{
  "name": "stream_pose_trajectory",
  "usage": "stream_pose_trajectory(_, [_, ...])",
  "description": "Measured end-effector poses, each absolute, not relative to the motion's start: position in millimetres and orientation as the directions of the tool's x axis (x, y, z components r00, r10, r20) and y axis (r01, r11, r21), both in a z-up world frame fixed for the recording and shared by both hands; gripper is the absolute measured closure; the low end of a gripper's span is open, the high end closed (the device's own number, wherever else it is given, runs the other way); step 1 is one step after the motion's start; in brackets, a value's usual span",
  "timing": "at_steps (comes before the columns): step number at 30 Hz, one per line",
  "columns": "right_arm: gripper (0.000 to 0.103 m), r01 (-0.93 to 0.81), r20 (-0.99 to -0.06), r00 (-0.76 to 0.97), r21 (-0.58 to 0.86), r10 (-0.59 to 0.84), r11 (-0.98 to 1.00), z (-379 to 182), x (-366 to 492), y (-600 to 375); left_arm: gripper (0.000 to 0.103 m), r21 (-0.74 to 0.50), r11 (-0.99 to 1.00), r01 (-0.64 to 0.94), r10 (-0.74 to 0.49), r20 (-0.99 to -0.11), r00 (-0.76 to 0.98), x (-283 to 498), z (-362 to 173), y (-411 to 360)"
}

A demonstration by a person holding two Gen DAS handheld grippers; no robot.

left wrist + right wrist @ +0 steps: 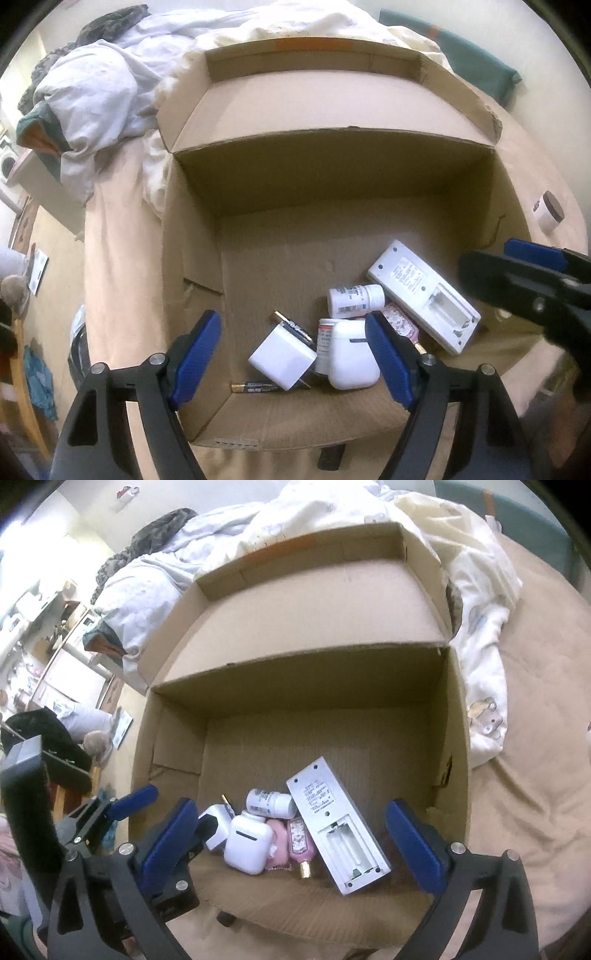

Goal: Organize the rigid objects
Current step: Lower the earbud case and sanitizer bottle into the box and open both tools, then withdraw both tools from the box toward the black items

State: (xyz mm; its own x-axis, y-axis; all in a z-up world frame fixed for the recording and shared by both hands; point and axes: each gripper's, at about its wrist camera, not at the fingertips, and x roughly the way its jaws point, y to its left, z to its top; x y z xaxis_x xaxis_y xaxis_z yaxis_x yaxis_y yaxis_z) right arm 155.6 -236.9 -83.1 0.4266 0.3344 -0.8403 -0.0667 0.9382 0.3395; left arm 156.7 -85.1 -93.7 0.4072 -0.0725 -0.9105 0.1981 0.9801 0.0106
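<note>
An open cardboard box [332,173] [295,679] sits on a bed. In its near corner lie a white remote [424,295] [338,825] face down with its battery bay open, a white pill bottle [354,301] [271,803], a white earbud case [351,354] [245,843], a white charger cube [282,356] [218,825], a pink bottle [301,843] and a battery [258,387]. My left gripper [291,358] is open and empty above the pile. My right gripper [291,843] is open and empty over the same corner; it also shows in the left wrist view [517,273].
A small white jar with a brown lid [548,212] lies on the beige sheet right of the box. Crumpled white bedding [103,96] [476,602] lies behind and beside the box. The floor and furniture [48,627] are to the left.
</note>
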Motion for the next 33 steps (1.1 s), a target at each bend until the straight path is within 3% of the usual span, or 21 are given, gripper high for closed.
stream_pose_trajectory(15, [0.0, -0.033, -0.836, 0.478, 0.289, 0.269, 0.957, -63, 124, -253, 0.025, -0.033, 0.984, 0.175, -0.113, -0.875, 0.471, 111, -52, -53])
stream_pose_trajectory(21, [0.0, -0.021, -0.819, 0.458, 0.38, 0.347, 0.925, -53, 88, -264, 0.025, -0.133, 0.982, 0.135, -0.18, -0.88, 0.439, 81, -43, -33])
stream_pose_trajectory(33, [0.0, 0.068, -0.835, 0.413, 0.426, 0.363, 0.902, -98, 38, -294, 0.025, -0.15, 0.986, 0.068, -0.164, -0.923, 0.348, 64, -82, -29])
